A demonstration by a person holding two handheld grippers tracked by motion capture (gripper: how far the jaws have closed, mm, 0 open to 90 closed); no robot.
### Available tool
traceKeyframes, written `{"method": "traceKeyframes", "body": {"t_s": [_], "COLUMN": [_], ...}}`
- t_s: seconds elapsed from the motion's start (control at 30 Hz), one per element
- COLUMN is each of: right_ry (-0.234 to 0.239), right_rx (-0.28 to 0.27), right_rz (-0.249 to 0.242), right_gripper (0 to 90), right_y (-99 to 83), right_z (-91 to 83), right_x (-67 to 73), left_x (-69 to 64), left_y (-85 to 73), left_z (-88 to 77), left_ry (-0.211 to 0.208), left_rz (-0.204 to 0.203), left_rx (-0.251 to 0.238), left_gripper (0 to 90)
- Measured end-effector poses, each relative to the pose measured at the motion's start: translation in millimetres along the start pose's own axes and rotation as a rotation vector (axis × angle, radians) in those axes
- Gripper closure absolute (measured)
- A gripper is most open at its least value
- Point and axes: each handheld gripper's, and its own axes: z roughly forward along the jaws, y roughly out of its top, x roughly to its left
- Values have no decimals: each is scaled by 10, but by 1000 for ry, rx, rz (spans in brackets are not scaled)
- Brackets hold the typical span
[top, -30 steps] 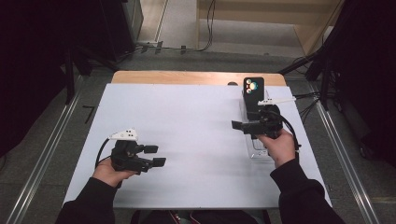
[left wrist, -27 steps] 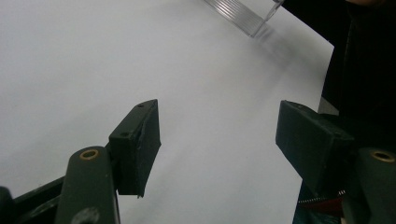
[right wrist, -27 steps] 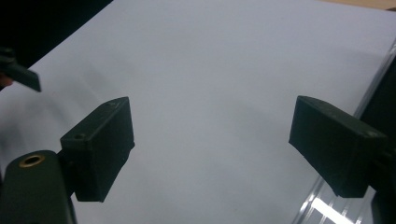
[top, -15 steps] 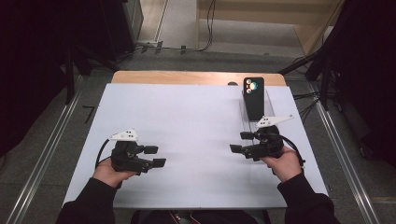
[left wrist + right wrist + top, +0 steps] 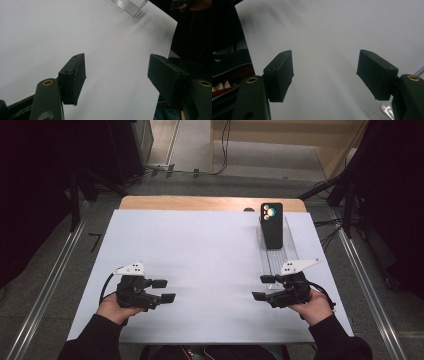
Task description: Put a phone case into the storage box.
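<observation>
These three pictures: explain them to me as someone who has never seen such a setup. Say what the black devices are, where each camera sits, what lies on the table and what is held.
A person sits at a table covered by a white sheet and holds a hand-operated clamp in each hand: the left gripper and the right gripper. The wide picture comes from a camera above, looking down. The other two come from cameras riding on each gripper, looking out between its two black jaws. Both pairs of jaws stand apart with nothing between them. At the table's far right, a black phone stands propped in a clear ribbed holder. The right gripper view is blurred.
</observation>
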Motion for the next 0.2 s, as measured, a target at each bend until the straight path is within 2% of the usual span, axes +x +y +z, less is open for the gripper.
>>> {"method": "traceKeyframes", "body": {"t_s": [0.2], "right_ry": [-2], "right_rx": [4], "right_rz": [3], "right_gripper": [274], "right_y": [-75], "right_z": [-23], "right_x": [3], "left_x": [-5], "left_y": [-25], "left_z": [-24], "left_ry": [3], "left_rz": [0], "left_rx": [-6], "left_gripper": [312]}}
